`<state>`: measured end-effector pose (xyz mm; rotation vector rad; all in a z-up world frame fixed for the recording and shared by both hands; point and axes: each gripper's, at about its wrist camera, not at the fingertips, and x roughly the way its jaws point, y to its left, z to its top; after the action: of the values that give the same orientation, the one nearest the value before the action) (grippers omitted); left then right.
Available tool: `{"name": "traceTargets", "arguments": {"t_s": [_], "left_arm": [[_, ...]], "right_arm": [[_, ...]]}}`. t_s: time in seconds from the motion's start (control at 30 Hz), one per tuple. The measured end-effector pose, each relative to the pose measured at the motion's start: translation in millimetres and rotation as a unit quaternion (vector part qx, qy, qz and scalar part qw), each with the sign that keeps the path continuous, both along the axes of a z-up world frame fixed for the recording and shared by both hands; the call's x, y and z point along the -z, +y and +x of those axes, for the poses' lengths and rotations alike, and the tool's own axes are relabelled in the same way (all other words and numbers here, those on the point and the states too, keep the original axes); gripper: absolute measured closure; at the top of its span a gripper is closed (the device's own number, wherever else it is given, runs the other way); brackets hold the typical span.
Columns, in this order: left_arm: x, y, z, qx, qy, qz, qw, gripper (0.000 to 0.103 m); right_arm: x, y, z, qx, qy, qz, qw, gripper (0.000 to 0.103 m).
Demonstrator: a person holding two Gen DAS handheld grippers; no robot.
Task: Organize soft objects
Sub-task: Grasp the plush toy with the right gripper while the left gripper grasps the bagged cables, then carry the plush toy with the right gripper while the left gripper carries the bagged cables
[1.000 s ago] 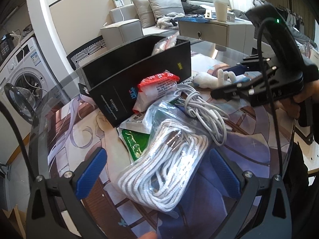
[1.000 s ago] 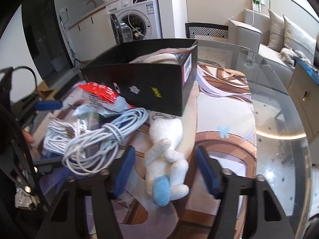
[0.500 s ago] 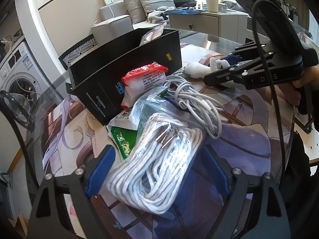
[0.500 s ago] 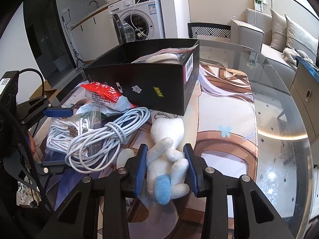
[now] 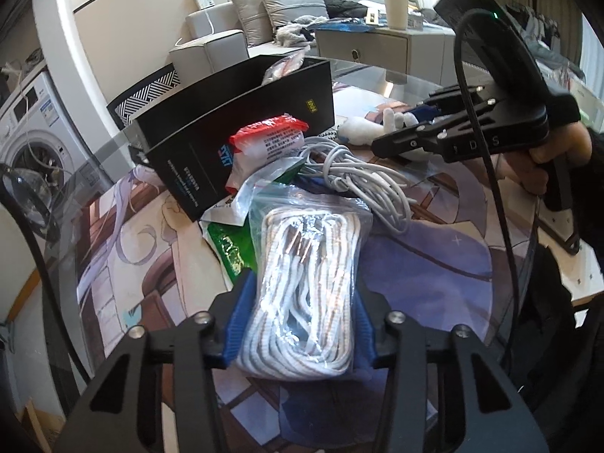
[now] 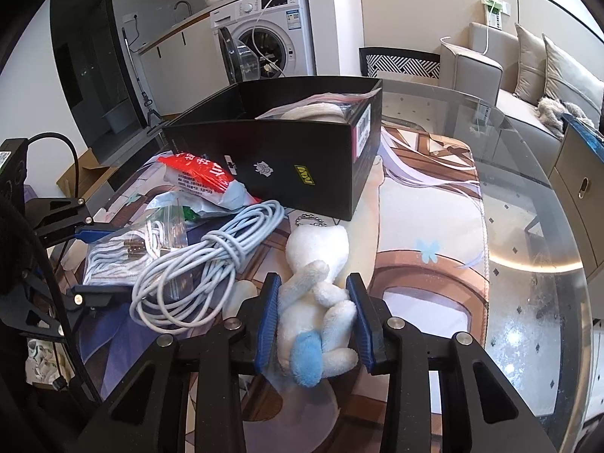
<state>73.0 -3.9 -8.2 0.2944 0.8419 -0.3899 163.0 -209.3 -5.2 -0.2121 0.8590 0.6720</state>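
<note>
My left gripper (image 5: 300, 321) is shut on a clear bag of white rope (image 5: 307, 287) that lies on the printed mat. My right gripper (image 6: 314, 321) is shut on a white plush toy (image 6: 321, 283) with a blue foot, low over the mat. A black open box (image 5: 241, 132) stands behind, also in the right wrist view (image 6: 287, 151), with a bagged item inside (image 6: 321, 109). The right gripper shows in the left wrist view (image 5: 407, 134), with the plush (image 5: 358, 130) in it. The left gripper shows at the left of the right wrist view (image 6: 87, 260).
A coiled white cable (image 6: 204, 264) lies between the rope bag and the plush. A red-and-white packet (image 5: 270, 143) leans on the box, with green packets (image 5: 234, 245) under it. The glass table edge (image 6: 547, 264) is to the right. A washing machine (image 6: 271, 41) stands behind.
My left gripper has closed on the rope bag. My right gripper has closed on the plush toy and lifted it slightly.
</note>
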Motion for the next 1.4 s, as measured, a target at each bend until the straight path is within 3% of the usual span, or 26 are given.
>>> {"name": "traceTargets", "arguments": {"t_s": [0.33,0.87,1.4], "left_arm": [[-12,7,-12,-0.014,-0.01,-0.05,0.9986,0.061],[-55,30,-18,-0.068,-0.072,-0.112,0.9888,0.061],[-74,42,18,-0.13,-0.107,-0.122,0.9782,0.061]], "right_arm": [[-13,-6,-3,-0.005,-0.01,0.012,1.0,0.068],[-56,-14,-18,-0.007,-0.052,0.05,0.997,0.068],[-97,-13,-27,0.0,-0.089,0.073,0.993,0.068]]}}
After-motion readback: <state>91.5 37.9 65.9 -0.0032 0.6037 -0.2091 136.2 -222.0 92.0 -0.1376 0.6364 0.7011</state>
